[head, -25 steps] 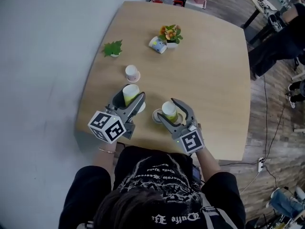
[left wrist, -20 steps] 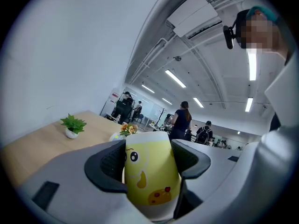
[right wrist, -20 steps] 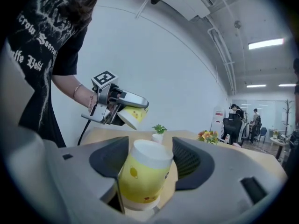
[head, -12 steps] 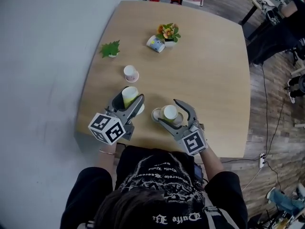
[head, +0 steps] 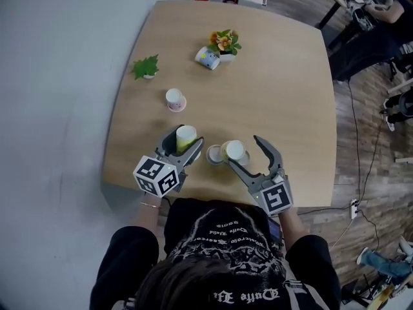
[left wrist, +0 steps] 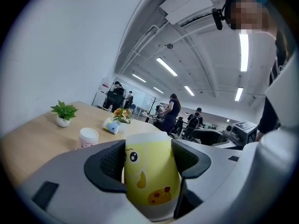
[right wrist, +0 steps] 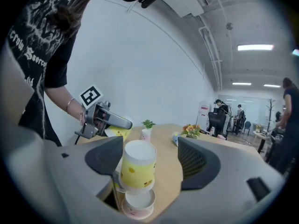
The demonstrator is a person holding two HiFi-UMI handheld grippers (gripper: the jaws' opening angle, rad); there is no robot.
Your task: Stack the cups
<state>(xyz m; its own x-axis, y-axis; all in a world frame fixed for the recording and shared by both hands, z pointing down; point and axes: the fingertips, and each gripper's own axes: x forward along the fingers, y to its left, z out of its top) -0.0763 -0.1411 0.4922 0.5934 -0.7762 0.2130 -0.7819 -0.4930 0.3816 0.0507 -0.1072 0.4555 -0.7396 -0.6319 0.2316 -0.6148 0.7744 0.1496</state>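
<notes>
My left gripper (head: 184,139) is shut on a yellow cartoon-print paper cup (left wrist: 149,176), its pads against the cup's sides. Just to its right a second yellow cup (head: 233,150) stands bottom up on a pale pink cup (right wrist: 138,204). My right gripper (head: 245,152) is open around that stack; its jaws have just been opening and no pad touches the cup (right wrist: 138,164). Farther up the round wooden table (head: 290,95), a pink cup (head: 174,99) stands alone. A blue cup (head: 206,58) lies on its side.
A small green plant (head: 145,66) and a pot of orange flowers (head: 226,44) stand at the far side of the table. The table's near edge runs just under both grippers. People and office furniture fill the room beyond.
The right gripper's jaws have spread wide and drawn back to the right, leaving the yellow cup on the pink one. The left gripper has sunk with its cup, closer to the stack.
</notes>
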